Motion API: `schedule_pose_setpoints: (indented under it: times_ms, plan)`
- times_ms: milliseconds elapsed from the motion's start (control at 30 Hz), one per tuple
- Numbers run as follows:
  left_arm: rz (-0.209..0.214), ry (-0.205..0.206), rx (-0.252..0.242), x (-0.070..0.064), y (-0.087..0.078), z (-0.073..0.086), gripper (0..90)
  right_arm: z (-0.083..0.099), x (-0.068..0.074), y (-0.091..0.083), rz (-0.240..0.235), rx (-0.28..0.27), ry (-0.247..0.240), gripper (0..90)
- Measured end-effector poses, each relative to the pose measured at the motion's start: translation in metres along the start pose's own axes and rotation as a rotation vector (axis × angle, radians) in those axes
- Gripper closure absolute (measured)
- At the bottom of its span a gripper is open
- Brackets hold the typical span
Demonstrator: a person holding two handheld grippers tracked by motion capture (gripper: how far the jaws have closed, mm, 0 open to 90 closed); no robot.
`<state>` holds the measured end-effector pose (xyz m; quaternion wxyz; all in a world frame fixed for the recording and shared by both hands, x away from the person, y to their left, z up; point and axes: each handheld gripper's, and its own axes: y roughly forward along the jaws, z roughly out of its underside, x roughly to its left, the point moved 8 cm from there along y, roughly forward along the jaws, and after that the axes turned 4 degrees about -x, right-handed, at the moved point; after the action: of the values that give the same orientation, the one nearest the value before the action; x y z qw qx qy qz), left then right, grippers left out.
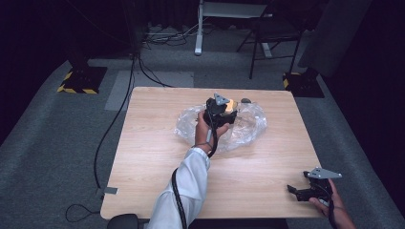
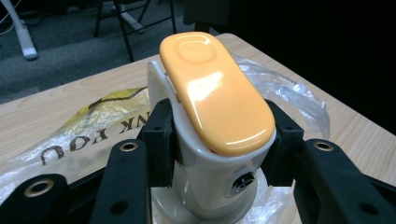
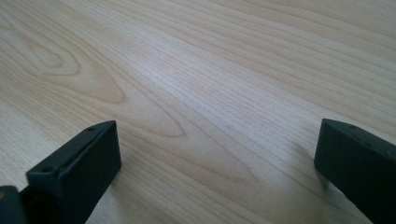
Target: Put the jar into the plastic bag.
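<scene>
My left claw (image 2: 219, 154) is clamped on the white body of an orange-topped device (image 2: 215, 93), jaws on either flank; its long axis runs away from me, the orange top sloping up toward the counter's far edge. It stands on a clear plastic bag (image 1: 248, 126) toward that far edge. My right claw (image 3: 217, 154) gapes wide over bare counter (image 1: 153, 157) near the near right corner.

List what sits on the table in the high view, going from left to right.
Clear plastic bag → left gripper, shut on the orange-topped white device over the bag → right gripper, jaws open, at the table's near right corner.
</scene>
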<state>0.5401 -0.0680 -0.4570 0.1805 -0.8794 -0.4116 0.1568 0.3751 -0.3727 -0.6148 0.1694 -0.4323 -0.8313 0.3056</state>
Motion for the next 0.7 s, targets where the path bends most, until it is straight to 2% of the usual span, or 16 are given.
schedule_pose_setpoints:
  times_ms: [200, 700]
  plan:
    - [-0.010, -0.006, 0.027, -0.001, 0.009, 0.010, 53.1, 0.000, 0.000, 0.000, -0.001, 0.000, -0.001, 0.5]
    - [-0.034, 0.005, 0.066, 0.000, 0.018, 0.024, 53.0, 0.000, 0.000, 0.000, -0.001, 0.000, -0.001, 0.5]
